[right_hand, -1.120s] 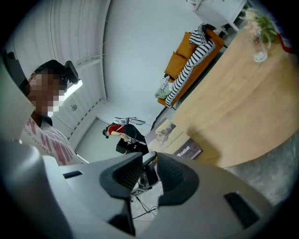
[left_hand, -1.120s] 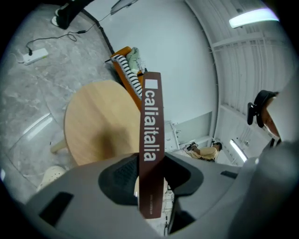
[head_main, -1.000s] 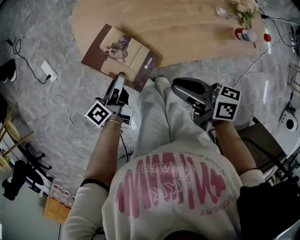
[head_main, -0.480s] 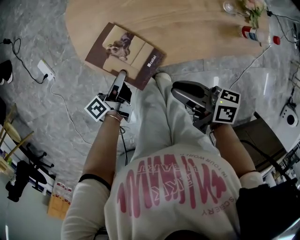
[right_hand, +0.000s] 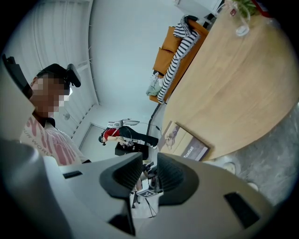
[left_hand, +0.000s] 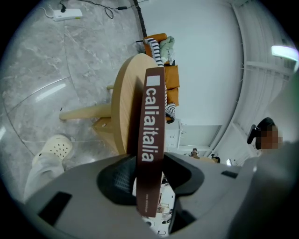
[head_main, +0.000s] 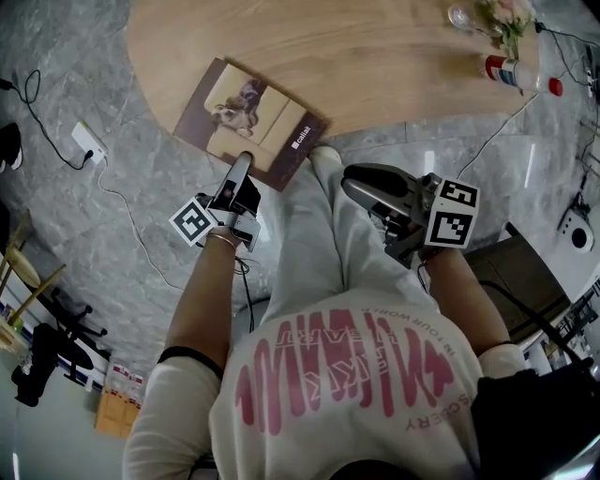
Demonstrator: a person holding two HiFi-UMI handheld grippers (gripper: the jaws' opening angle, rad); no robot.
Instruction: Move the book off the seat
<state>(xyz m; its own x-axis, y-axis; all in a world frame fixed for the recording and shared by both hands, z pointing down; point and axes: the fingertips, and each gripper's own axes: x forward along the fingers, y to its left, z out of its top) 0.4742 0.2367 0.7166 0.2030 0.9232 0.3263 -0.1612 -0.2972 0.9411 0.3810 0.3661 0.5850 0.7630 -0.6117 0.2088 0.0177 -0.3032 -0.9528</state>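
my left gripper (head_main: 242, 163) clamps the near edge of the book (head_main: 248, 117), which lies flat on the round wooden table (head_main: 375, 56) with its corners overhanging the floor. my right gripper (head_main: 354, 180) hangs empty, jaws parted. a clear glass (head_main: 459, 16) stands by flowers (head_main: 502, 19) at the table's far edge.

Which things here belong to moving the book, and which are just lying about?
Part of the job: the book, pinched at its near edge by the left gripper; the wooden table under most of it.
Just lying about: the bottle and flowers at the table's far end; the power strip on the floor; the right gripper, open and empty.
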